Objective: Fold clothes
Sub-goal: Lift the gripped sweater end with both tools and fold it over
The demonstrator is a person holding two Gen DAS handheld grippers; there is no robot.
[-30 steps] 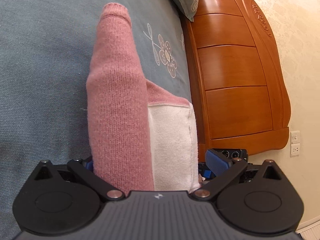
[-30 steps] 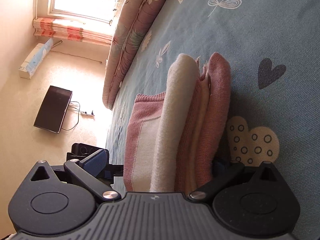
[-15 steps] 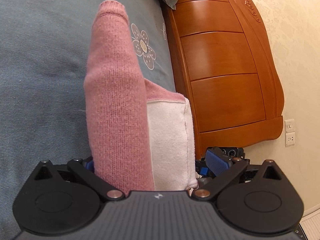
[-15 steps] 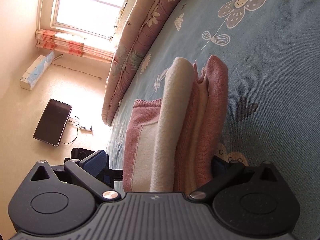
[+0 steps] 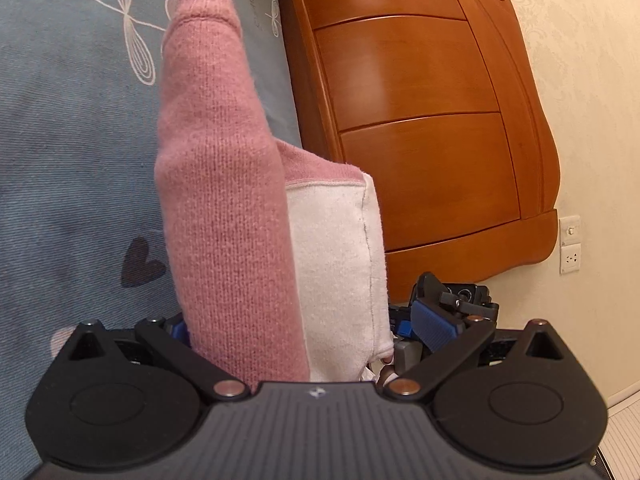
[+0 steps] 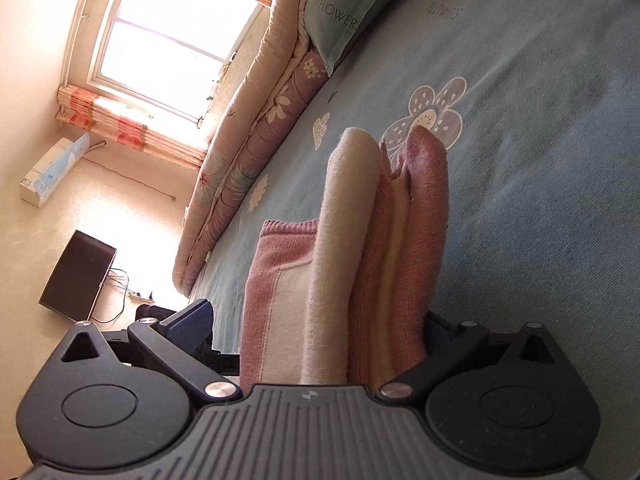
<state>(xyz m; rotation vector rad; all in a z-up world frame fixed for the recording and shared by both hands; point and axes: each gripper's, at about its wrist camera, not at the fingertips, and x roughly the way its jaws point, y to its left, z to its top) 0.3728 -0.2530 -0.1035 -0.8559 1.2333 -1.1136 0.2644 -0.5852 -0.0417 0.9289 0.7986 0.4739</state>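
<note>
Pinching the folded pink-and-cream knitted sweater (image 5: 224, 216) between its jaws, the left gripper (image 5: 288, 332) holds the bundle at frame centre. The right gripper (image 6: 320, 328) clamps the same stacked layers (image 6: 384, 240). Behind lies a blue-grey bedsheet with flower and heart prints (image 6: 540, 160); a carved wooden headboard (image 5: 420, 120) fills the left view's upper right, a bright window (image 6: 168, 28) the right view's upper left.

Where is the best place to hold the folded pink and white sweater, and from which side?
Grip the folded sweater across its stacked layers at the thick near edge, one hand-held gripper on each end. The layers stand in a tight bundle, so pinching through all of them should keep the fold together.
</note>
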